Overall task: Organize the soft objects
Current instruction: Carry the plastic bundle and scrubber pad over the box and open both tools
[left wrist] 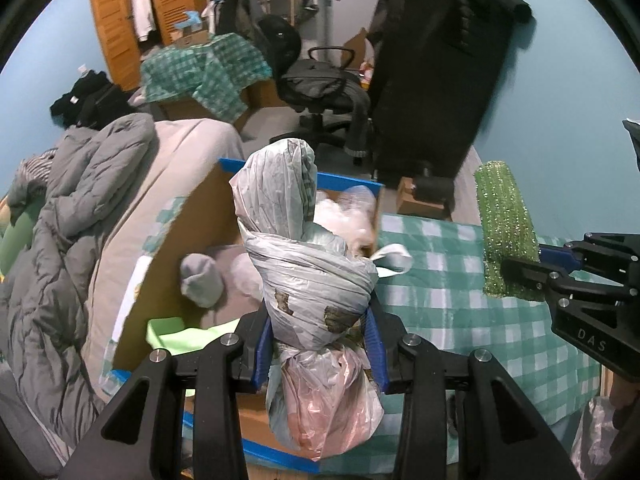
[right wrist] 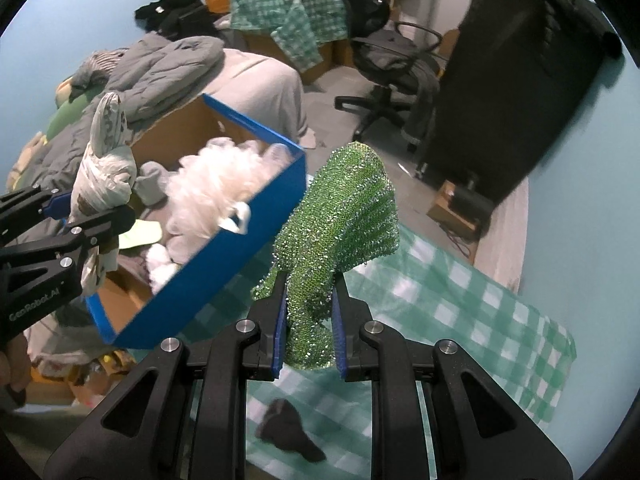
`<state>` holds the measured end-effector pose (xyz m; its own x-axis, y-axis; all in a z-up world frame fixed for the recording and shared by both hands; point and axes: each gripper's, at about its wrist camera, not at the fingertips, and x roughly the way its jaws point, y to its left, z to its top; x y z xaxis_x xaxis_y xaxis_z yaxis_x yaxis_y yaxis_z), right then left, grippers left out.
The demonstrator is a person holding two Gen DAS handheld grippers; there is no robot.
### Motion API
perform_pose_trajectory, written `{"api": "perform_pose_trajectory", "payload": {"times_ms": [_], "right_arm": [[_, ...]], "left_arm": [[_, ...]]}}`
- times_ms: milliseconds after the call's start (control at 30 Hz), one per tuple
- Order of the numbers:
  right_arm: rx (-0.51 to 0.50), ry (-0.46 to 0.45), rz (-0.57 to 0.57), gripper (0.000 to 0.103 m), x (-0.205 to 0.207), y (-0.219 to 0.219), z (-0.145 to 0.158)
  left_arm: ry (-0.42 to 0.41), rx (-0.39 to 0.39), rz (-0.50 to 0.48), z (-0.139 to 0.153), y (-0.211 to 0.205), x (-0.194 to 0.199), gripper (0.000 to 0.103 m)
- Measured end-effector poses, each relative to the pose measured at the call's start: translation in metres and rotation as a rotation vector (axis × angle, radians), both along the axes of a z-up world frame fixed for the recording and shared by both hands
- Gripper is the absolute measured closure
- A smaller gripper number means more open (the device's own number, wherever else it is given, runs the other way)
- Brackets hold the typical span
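Your left gripper (left wrist: 320, 344) clamps a knotted grey plastic-bag bundle (left wrist: 308, 264); your right gripper (right wrist: 308, 328) pinches a glittery green mesh cloth (right wrist: 340, 220). Carry both over the blue-edged cardboard box (right wrist: 224, 264) on the left, then release inside its walls.

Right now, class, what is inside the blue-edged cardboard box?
Inside the box: fluffy white stuffing, a grey sock and something pale green. The left gripper's plastic-bag bundle covers part of the inside, so anything behind it stays unseen.
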<state>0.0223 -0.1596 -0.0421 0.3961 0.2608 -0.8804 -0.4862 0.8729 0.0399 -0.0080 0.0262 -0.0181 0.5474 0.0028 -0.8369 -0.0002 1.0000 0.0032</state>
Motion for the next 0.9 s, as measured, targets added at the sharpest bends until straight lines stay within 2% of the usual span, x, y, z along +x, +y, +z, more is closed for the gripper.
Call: {"api": "perform_pose_trajectory", "payload": {"times_ms": [633, 900], "right_arm": [[0.02, 0.006, 0.155, 0.086, 0.008, 0.094, -0.002], [0.02, 0.035, 0.195, 0.086, 0.01, 0.125, -0.012]], "left_arm": [[0.022, 0.004, 0.112, -0.009, 0.067, -0.008, 0.063], [0.064, 0.004, 0.141, -0.025, 0.086, -0.01, 0.063]]}}
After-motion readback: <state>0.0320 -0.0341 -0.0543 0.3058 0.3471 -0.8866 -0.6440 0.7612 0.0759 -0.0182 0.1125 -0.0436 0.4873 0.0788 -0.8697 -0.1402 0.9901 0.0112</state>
